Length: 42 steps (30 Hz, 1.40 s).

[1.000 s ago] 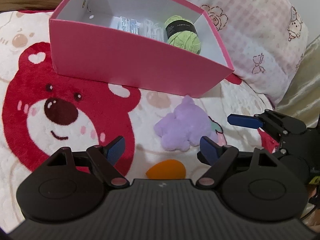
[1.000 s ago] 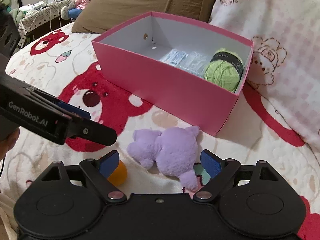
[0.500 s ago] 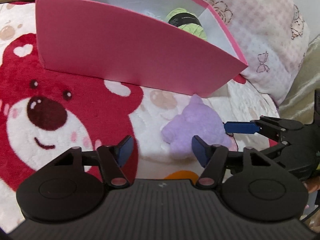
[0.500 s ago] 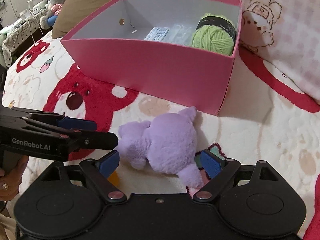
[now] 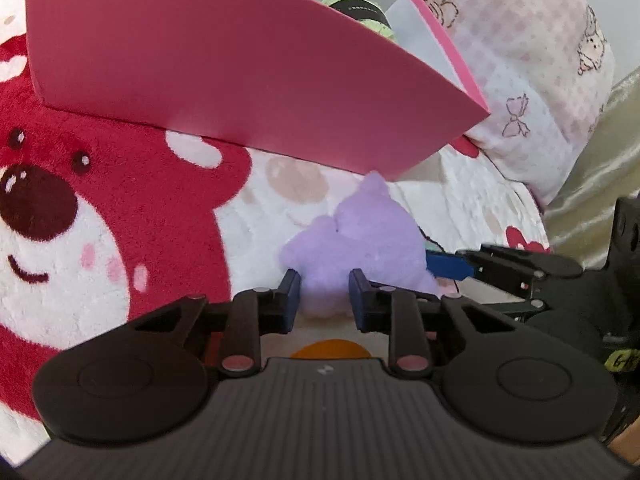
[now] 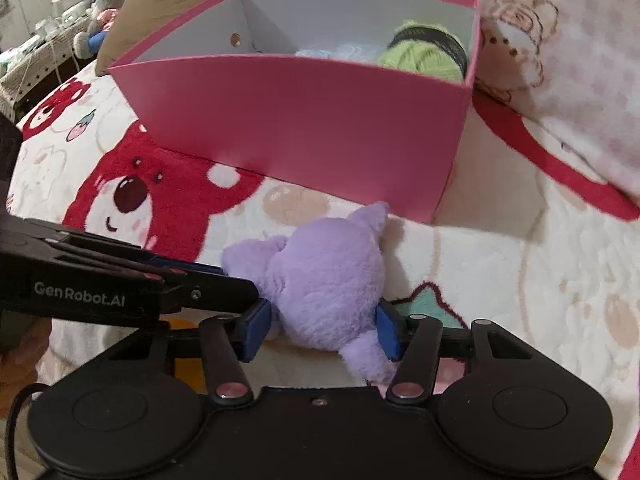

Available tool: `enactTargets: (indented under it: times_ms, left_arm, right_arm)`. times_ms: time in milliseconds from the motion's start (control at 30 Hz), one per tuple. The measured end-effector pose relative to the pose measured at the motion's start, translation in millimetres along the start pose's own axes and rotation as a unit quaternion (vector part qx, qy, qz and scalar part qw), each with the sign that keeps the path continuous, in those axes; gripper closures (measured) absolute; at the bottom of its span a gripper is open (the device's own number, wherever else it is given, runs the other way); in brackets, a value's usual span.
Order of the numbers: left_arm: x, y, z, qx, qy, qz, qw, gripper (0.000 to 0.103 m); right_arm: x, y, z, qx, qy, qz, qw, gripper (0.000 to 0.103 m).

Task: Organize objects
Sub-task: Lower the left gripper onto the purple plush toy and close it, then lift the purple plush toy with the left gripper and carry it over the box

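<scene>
**A:** Where was the purple plush toy [image 6: 328, 280] when we looked?

**B:** It lay on the bear-print blanket [image 5: 120, 220], just in front of the near corner of the pink box [image 6: 304, 120], one ear almost touching the box wall. We had both grippers on it.

**A:** How did the left gripper [image 5: 324, 296] stand?

**B:** Its jaws had just been closing, and we saw the blue pads [image 5: 291, 292] pinching a small fold of the plush at the end nearest us. They were clenched on it, narrow.

**A:** And the right gripper [image 6: 320, 330]?

**B:** Its jaws had also just been closing, with the toy's body between them. We saw both pads [image 6: 258, 326] pressed into the fur on either side, so it was grasping the toy across its wider part.

**A:** Anything else near them?

**B:** An orange ball [image 5: 330, 350] sat on the blanket just beneath the left gripper, mostly hidden. Inside the box we saw a green ball of yarn [image 6: 424, 54] at the right end, beside some pale packets we could not make out.
</scene>
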<state>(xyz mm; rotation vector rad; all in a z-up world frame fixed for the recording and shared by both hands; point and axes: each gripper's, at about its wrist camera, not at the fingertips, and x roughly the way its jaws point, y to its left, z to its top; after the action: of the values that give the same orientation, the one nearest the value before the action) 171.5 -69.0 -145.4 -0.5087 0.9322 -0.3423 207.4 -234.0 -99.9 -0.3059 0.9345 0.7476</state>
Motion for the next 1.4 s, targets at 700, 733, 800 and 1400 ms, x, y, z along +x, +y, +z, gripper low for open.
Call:
enactTargets:
  times_ms: [700,733,800,1400]
  left_arm:
    - [-17.9,-11.1,5.0,0.013,-0.006,-0.011,0.9998,0.073]
    - [-20.1,-11.0,6.0,0.005,-0.009,-0.013,0.9999,0.073]
    - [-22.9,-15.2,8.8,0.010,-0.004,-0.005,0.9999,0.073]
    - [-49.0,-50.4,9.9,0.094,0.000,0.027,0.9952,0.073]
  right_arm:
    - [-13.3,29.4,-7.8,0.030,-0.019,-0.052,0.998,0.041]
    - [-14.9,29.9,-7.0,0.029,-0.021,-0.051,0.998,0.041]
    - [-18.3,29.2,-3.9,0.035,-0.024,-0.047,0.998,0.041]
    - [-43.6,45.8,-1.4,0.042,-0.038,-0.036,0.998,0.021]
